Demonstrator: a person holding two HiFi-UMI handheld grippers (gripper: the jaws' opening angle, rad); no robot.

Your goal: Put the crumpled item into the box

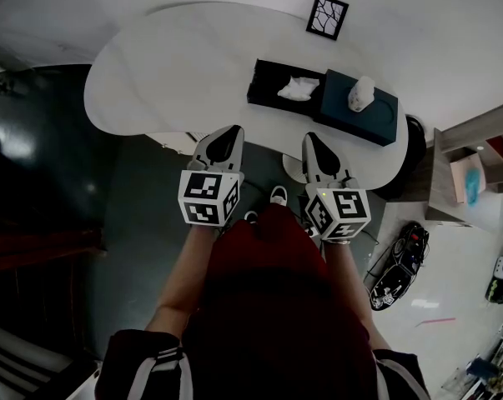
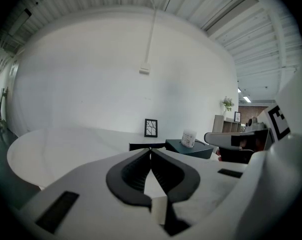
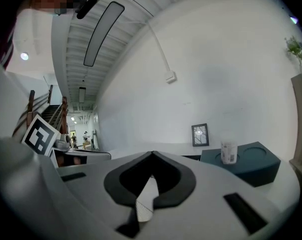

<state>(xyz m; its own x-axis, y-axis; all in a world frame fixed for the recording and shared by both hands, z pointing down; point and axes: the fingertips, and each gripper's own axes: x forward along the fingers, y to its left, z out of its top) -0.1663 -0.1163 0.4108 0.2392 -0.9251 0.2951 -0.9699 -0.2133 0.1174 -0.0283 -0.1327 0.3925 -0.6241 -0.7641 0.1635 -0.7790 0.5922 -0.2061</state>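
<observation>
- Two grippers are held low, off the near edge of the white table [image 1: 168, 65], close to the person's body.
- Left gripper [image 1: 231, 131]: jaws are pressed together at the tips and nothing is held between them, as confirmed in its own view [image 2: 151, 149].
- Right gripper [image 1: 311, 138]: jaws are likewise closed on nothing [image 3: 152, 154].
- Crumpled white item [image 1: 299, 88] is seen lying inside the open black box [image 1: 264, 77]. It is ahead of both grippers, nearer the right one and well apart from either.
- Dark teal box [image 1: 351, 122] touches the black box on the side ahead-right of the right gripper, and a small white cup [image 1: 361, 95] stands on its top.
- Framed picture [image 1: 327, 16] stands beyond the boxes, farthest from the grippers.
- Progress: the placing is judged done if the black box is the target, and no step appears to be left.
- If the teal box were meant, the pick would still be left to do.
</observation>
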